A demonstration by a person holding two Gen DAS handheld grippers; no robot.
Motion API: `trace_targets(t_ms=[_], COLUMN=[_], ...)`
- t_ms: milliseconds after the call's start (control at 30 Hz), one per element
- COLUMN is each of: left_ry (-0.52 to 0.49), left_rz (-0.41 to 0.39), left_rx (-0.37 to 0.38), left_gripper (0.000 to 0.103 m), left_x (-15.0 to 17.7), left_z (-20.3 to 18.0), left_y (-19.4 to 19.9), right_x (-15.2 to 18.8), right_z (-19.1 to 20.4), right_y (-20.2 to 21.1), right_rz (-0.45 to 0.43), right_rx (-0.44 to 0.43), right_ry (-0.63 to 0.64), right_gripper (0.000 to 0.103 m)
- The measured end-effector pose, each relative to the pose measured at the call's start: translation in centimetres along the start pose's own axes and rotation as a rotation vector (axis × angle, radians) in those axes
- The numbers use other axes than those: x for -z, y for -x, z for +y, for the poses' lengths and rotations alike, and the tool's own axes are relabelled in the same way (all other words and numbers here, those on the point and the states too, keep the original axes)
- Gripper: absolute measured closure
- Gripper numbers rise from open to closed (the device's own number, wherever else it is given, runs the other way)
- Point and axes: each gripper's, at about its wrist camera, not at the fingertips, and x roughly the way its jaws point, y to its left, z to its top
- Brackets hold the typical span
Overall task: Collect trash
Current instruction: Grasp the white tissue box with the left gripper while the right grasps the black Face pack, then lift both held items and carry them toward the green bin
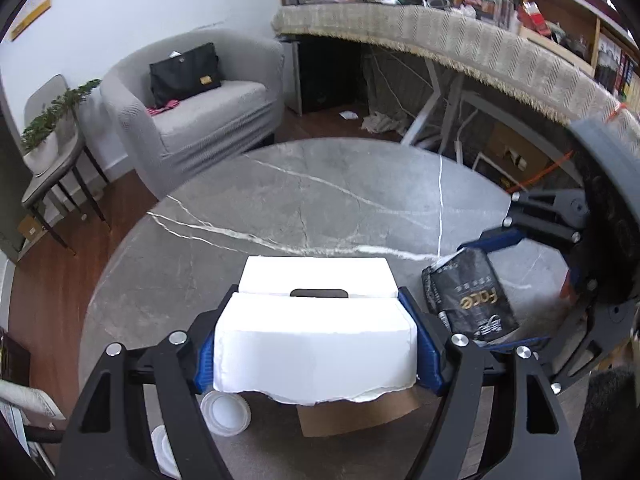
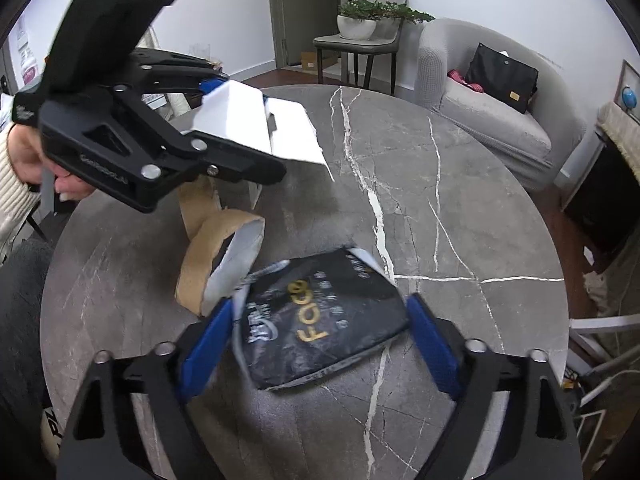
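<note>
The left gripper (image 1: 316,340) clamps a white tissue box (image 1: 316,344) above the grey marble table (image 1: 320,200), brown cardboard (image 1: 356,414) lying beneath. The right gripper (image 2: 320,340), jaws spread wide, brackets a black packet (image 2: 320,328) lying flat on the table, with a bare hand (image 2: 28,160) gripping the left tool's handle.

The round grey tabletop (image 2: 460,208) (white-veined marble) carries a black packet (image 2: 320,328), a torn brown paper bag (image 2: 200,272) and white lids (image 1: 226,410).
</note>
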Motion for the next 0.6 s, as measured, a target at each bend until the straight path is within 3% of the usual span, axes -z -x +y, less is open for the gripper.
trace_targets(t_ms=[133, 267, 500, 600], left_ry=[0.055, 0.09, 0.163, 0.194], left_rz=[-0.041, -0.073, -0.098, -0.113], left_rx=[-0.023, -0.043, -0.059, -0.081], left_gripper=[0.025, 0.025, 0.025, 0.025], left_x=[0.1, 0.7, 3.1, 4.4], left_z=[0.4, 0.6, 1.1, 1.3], left_y=[1.9, 3.7, 5.4, 6.5], right_x=[-0.1, 0.1, 1.4, 2.0], right_z=[-0.1, -0.1, -1.5, -0.9], right_y=[0.0, 0.9, 5.2, 6.4], right_rz=[-0.005, -0.02, -0.16, -0.218], right_rx=[0.019, 0.101, 0.306, 0.301], right_ry=[-0.03, -0.076, -0.305, -0.38], right_gripper=[0.025, 0.025, 0.025, 0.025])
